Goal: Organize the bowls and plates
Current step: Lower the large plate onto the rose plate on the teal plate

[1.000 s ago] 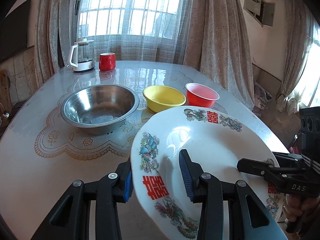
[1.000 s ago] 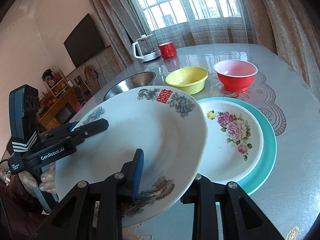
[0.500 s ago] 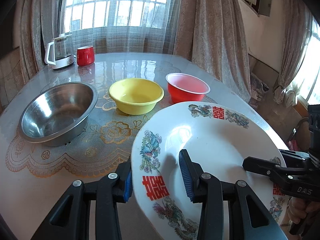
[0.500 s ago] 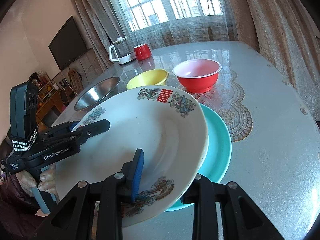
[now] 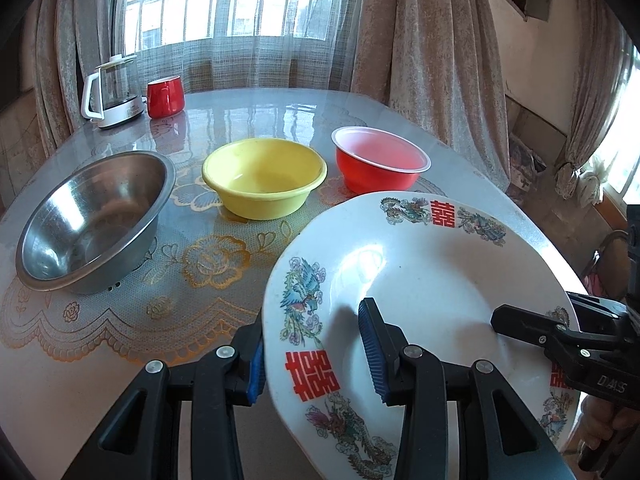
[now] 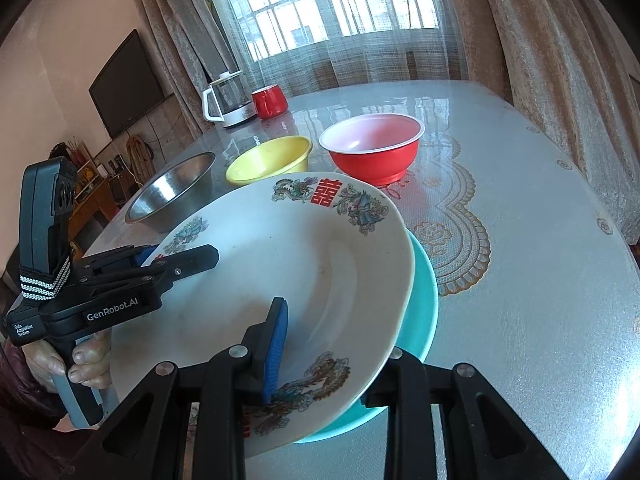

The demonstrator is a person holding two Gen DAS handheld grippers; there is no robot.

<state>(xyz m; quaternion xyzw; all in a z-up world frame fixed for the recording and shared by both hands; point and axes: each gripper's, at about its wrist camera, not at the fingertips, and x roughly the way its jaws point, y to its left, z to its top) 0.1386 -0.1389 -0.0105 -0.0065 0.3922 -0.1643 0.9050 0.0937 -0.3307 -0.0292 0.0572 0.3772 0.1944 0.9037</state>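
Both tools grip one white plate (image 5: pixel 420 280) w/ red & dragon motifs. Left tool (image 5: pixel 316 356) clamped on its near-left rim, one pad on top, one beneath; right tool (image 6: pixel 332 356) likewise clamped on the opposite rim. Plate held tilted just above a teal plate (image 6: pixel 420 316) on the table (image 6: pixel 540 280); contact btwn them can't be told. Behind, in a row: steel bowl (image 5: pixel 92 220), yellow bowl (image 5: pixel 264 178), red bowl (image 5: pixel 380 164). Far end: kettle (image 5: pixel 112 92) beside red mug (image 5: pixel 165 97).
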